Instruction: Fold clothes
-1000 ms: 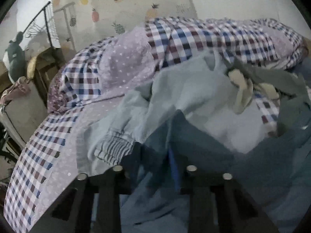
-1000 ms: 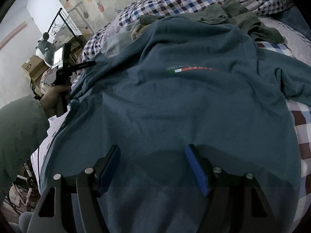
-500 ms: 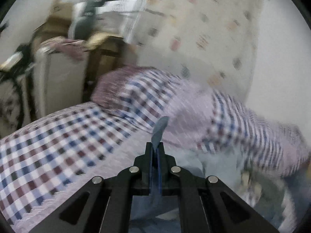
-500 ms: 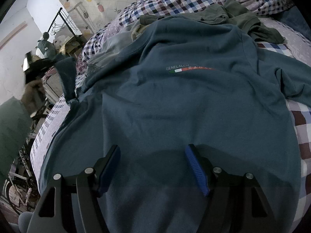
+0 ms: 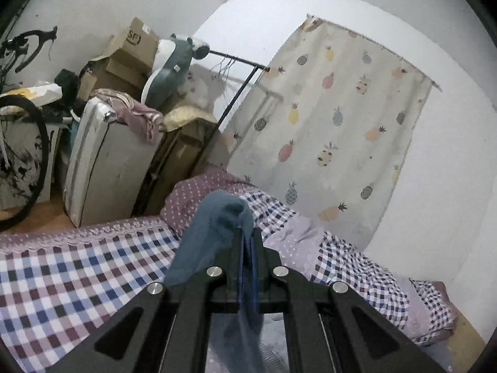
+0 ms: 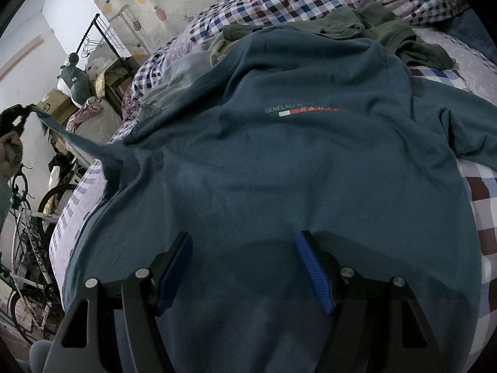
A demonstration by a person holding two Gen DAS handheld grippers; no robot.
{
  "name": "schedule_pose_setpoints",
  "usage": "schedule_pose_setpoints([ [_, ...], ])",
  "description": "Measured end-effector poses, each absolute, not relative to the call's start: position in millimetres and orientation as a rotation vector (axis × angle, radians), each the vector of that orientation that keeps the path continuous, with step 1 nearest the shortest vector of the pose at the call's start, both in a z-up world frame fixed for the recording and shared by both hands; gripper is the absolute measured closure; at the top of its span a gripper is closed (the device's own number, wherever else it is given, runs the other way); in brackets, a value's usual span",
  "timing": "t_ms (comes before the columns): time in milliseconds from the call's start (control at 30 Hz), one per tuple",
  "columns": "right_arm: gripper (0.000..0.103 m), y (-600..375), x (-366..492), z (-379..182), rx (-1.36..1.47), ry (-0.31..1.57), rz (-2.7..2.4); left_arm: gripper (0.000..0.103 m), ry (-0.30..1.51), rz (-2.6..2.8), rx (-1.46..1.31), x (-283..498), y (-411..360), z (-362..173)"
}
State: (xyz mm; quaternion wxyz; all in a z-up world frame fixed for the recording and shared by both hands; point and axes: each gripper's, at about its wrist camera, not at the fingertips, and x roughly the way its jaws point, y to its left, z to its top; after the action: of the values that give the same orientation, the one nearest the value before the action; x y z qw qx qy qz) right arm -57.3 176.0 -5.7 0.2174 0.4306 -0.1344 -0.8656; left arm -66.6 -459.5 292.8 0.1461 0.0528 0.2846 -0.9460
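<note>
Left wrist cam sits raised, looking nearly level across the checked-quilt bed (image 5: 77,267) toward the pineapple-print curtain (image 5: 329,130). Right wrist cam tilts down, close over the dark teal cotton T-shirt (image 6: 279,171). Both catch that curtain, the grey plush toy (image 6: 73,77) and the shirt's sleeve.

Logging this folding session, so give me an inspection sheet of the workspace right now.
Surface: bed with checked cover, rumpled.
Job's things: teal T-shirt spread flat, logo up; one sleeve pulled out sideways, lifted.
Clutter: olive garment and pale blue garment beyond the shirt.
Grippers: left tool shut on the sleeve; right tool open above the hem.
Cables: nothing seen.
Surroundings: pineapple curtain, cardboard boxes, suitcase, bicycle.
</note>
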Motion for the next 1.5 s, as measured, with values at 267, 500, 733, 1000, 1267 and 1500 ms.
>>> schedule_pose_setpoints([
  [267,0.030,177,-58,-6,1.191,-0.373,-2.397,0.100,0.934,-2.433,0.387,-15,-541,179],
  [500,0.030,175,-57,-6,1.189,-0.346,-2.406,0.100,1.171,-2.182,0.595,18,-589,54],
  [733,0.030,172,-57,-7,1.192,-0.316,-2.415,0.096,1.400,-2.178,0.565,57,-586,16],
  [1000,0.030,171,-57,-7,1.190,-0.300,-2.421,0.029,1.487,-2.235,0.551,63,-568,18],
  [1267,0.030,171,-55,-6,1.190,-0.290,-2.426,0.095,1.423,-2.075,0.611,15,-591,19],
  [1500,0.030,171,-56,-7,1.191,-0.291,-2.423,0.097,0.964,-2.562,0.444,-5,-552,108],
])
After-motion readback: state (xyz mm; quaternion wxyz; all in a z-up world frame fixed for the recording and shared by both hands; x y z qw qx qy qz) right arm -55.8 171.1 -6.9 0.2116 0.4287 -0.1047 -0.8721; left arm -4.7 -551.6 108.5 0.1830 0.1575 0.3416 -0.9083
